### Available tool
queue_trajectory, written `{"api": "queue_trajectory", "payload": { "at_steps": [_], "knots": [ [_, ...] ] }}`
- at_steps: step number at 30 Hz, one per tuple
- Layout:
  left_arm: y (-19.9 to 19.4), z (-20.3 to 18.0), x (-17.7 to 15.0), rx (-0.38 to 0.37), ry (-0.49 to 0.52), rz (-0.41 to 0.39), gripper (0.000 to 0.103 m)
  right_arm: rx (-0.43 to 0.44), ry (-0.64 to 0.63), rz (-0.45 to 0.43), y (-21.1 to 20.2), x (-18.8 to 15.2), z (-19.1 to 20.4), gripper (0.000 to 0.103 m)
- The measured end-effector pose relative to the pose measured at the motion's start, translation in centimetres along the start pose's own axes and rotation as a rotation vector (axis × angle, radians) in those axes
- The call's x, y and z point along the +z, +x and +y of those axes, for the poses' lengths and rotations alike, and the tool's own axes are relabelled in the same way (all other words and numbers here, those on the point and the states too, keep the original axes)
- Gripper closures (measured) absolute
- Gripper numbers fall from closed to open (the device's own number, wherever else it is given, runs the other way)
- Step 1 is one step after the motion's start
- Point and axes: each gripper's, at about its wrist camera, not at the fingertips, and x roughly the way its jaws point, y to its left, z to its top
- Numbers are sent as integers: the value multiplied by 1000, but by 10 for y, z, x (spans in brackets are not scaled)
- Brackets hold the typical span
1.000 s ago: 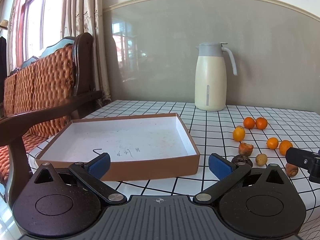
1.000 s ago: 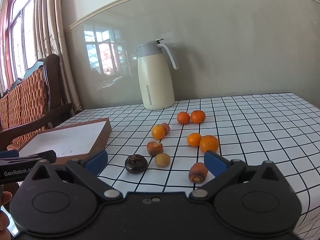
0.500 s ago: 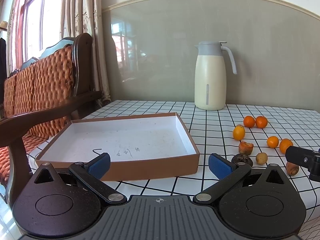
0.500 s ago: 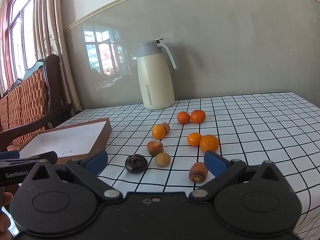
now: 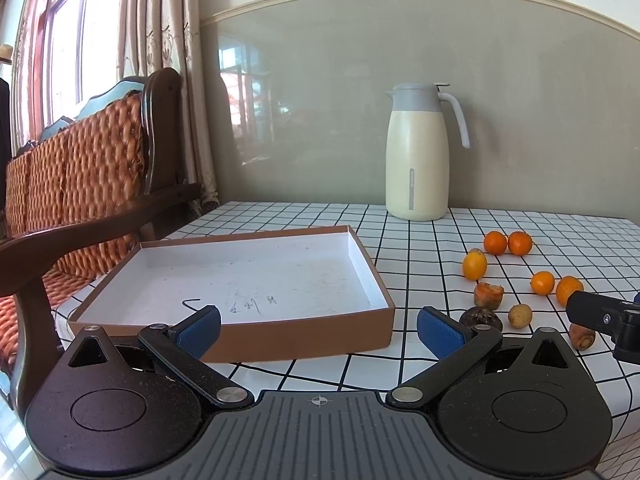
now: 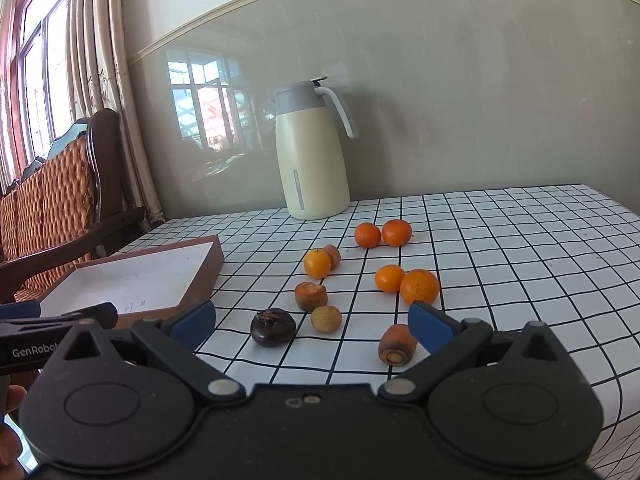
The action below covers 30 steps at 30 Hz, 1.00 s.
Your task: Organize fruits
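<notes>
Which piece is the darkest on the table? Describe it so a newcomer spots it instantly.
Start at the cream jug by the wall and come forward past the oranges. Nearest the brown tray's corner lies a dark fruit, beside a tan fruit; it alone is blackish-brown and wrinkled.

Box (image 5: 248,280): on my table (image 6: 520,240), left.
Fruits (image 6: 390,278): scattered right of box.
Jug (image 6: 312,152): behind the fruits, by wall.

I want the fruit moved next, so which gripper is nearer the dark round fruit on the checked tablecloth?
Right. The right gripper faces the dark round fruit, between its open fingers; the left gripper faces the brown cardboard tray beside it.
</notes>
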Motion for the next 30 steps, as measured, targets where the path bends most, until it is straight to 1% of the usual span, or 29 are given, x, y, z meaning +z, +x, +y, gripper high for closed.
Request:
{"api": "queue_trajectory", "payload": {
  "at_steps": [11,16,20,25,30],
  "knots": [
    [0,-2,0,-11,6,-1,0,-14,10,-16,-2,-1,-3,6],
    [-2,-5,-1,-25,16,-7,0,-44,0,-25,-4,-2,-8,6],
    [-2,-11,-3,-45,41,-7,0,-73,11,-33,-5,-3,-15,6],
    [-1,-23,-5,-82,67,1,0,-100,26,-9,-2,-5,-23,6],
    [3,-37,-8,-134,81,19,0,-128,17,8,0,-7,-27,7]
  ]
}}
